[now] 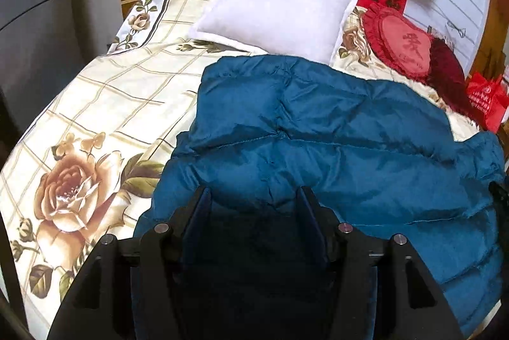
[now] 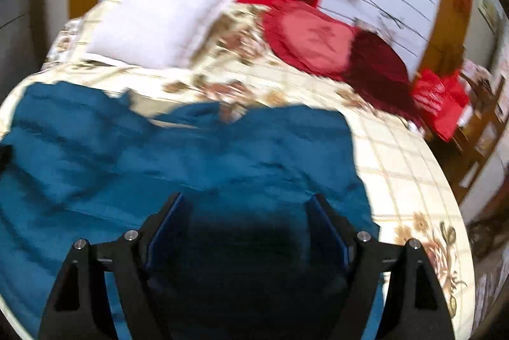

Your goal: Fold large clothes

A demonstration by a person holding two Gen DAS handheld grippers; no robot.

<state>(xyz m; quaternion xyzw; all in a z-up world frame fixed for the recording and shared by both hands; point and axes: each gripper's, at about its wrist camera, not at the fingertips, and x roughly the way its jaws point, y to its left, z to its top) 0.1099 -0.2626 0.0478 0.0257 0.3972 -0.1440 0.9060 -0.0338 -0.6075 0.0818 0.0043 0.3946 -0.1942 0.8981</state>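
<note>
A large teal quilted down jacket [image 1: 318, 133] lies spread flat on a bed with a cream floral sheet [image 1: 95, 104]. It also shows in the right wrist view [image 2: 191, 155], which is blurred. My left gripper [image 1: 254, 196] is open and hovers over the jacket's near left part, fingers wide apart with nothing between them. My right gripper [image 2: 246, 201] is open over the jacket's near right part, also empty. The jacket's near hem is hidden under both grippers.
A white pillow [image 1: 276, 9] lies at the head of the bed. A red heart cushion [image 1: 400, 44] and a dark red cushion [image 1: 448, 72] sit at the back right. A red bag [image 1: 486, 101] stands beside the bed. The bed's right edge [image 2: 445, 180] curves away.
</note>
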